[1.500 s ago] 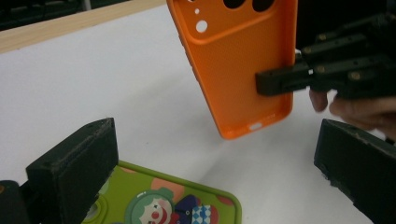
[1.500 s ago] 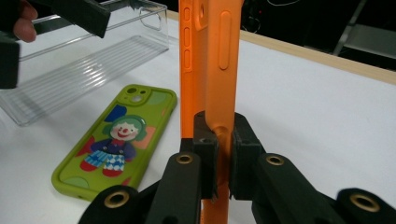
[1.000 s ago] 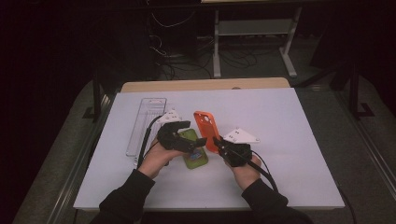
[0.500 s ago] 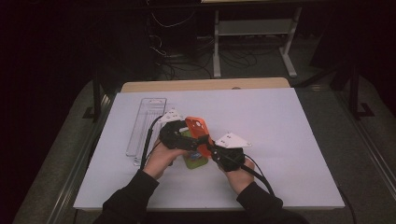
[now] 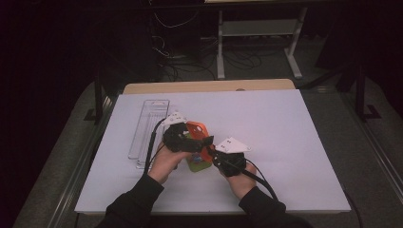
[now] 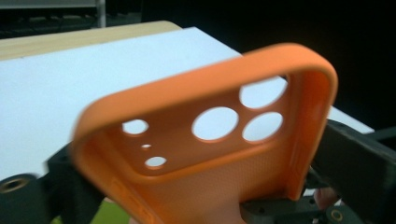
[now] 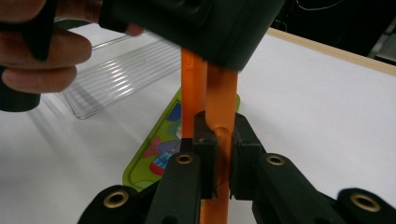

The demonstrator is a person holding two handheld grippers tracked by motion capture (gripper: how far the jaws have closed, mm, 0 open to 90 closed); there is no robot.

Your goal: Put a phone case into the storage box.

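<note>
An orange phone case [image 5: 195, 129] with round camera holes is held upright over the table's middle, between both hands. My right gripper [image 7: 223, 140] is shut on the case's [image 7: 194, 79] lower edge, pads pinching the thin wall. My left gripper [image 6: 215, 170] straddles the case [image 6: 201, 196] across its width; its jaws have just been closing, and both now touch the case's side walls. In the high view the left gripper [image 5: 197, 142] sits just left of the right gripper [image 5: 211, 153]. Under them a lime-green flat item [image 7: 159, 140] with a colourful picture lies on the table.
A clear ribbed plastic tray [image 5: 147, 128] lies to the left of the hands, on the white table top [image 5: 294, 133]. A wooden strip [image 5: 209, 86] runs along the far edge. Cables trail from both grippers toward the person.
The right gripper has carried the orange case left and up, from lying beside the green item to standing between the left gripper's jaws. The hands have drawn together.
</note>
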